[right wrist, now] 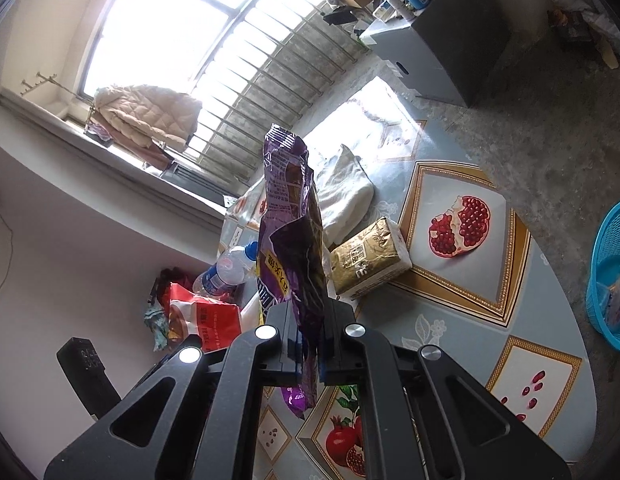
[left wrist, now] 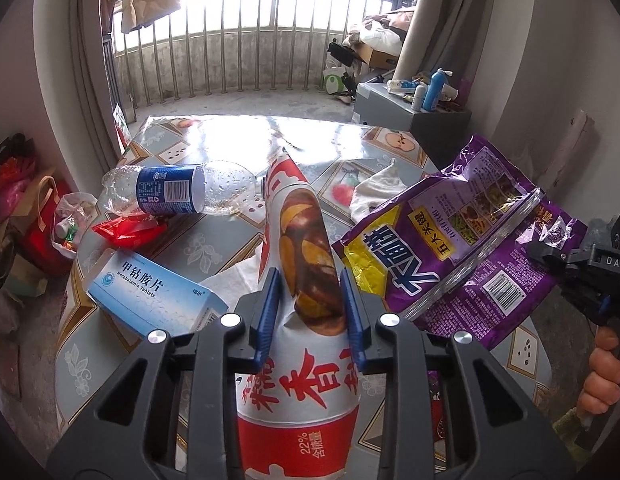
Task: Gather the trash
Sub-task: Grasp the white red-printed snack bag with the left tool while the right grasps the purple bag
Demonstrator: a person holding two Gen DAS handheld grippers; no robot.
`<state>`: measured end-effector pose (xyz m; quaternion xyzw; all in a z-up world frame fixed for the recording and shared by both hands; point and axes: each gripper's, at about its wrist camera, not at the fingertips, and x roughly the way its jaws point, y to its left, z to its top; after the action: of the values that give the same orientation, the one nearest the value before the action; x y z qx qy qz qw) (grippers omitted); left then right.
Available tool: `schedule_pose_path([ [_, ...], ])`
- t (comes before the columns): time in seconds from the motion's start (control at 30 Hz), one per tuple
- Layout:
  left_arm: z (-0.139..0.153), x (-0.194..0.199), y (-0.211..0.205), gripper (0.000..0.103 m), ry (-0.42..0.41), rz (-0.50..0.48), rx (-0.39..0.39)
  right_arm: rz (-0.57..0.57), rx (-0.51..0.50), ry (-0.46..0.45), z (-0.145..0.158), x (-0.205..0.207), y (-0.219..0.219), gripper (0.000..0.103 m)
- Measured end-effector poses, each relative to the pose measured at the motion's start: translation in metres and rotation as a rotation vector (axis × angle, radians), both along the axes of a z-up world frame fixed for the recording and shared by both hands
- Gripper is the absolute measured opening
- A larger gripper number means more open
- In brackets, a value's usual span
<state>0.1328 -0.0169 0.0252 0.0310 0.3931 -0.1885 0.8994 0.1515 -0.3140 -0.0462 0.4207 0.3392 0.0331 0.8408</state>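
My left gripper (left wrist: 310,292) is shut on a white and red snack bag (left wrist: 305,248) with a chestnut picture, held up above the table. The right gripper (right wrist: 307,320) is shut on a crumpled purple bag (right wrist: 293,220), which stands up between its pads; the same purple bag (left wrist: 462,236) hangs at the right of the left wrist view, with a hand (left wrist: 602,376) below it. On the table lie a clear plastic bottle (left wrist: 177,190), a blue and white tablet box (left wrist: 149,292), a red wrapper (left wrist: 129,232), a gold packet (right wrist: 368,256) and a white cloth (right wrist: 342,192).
The round table (right wrist: 462,200) has a fruit-print cover. A blue mesh basket (right wrist: 612,272) with something in it stands on the floor at the right. A grey cabinet (left wrist: 394,100) with bottles stands by the balcony railing. Bags (left wrist: 41,216) lie on the floor at the left.
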Motion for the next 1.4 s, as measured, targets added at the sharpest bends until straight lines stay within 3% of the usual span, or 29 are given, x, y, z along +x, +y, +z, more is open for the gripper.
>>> schedule_pose_path([
  [1.0,0.037,-0.046,-0.008,0.028,-0.133,-0.047,0.011,-0.080,-0.024,-0.073,0.020,-0.058,-0.007,0.005],
  [1.4,0.042,-0.055,-0.019,0.028,-0.146,-0.150,-0.023,-0.161,-0.050,-0.084,0.029,-0.091,-0.014,0.005],
])
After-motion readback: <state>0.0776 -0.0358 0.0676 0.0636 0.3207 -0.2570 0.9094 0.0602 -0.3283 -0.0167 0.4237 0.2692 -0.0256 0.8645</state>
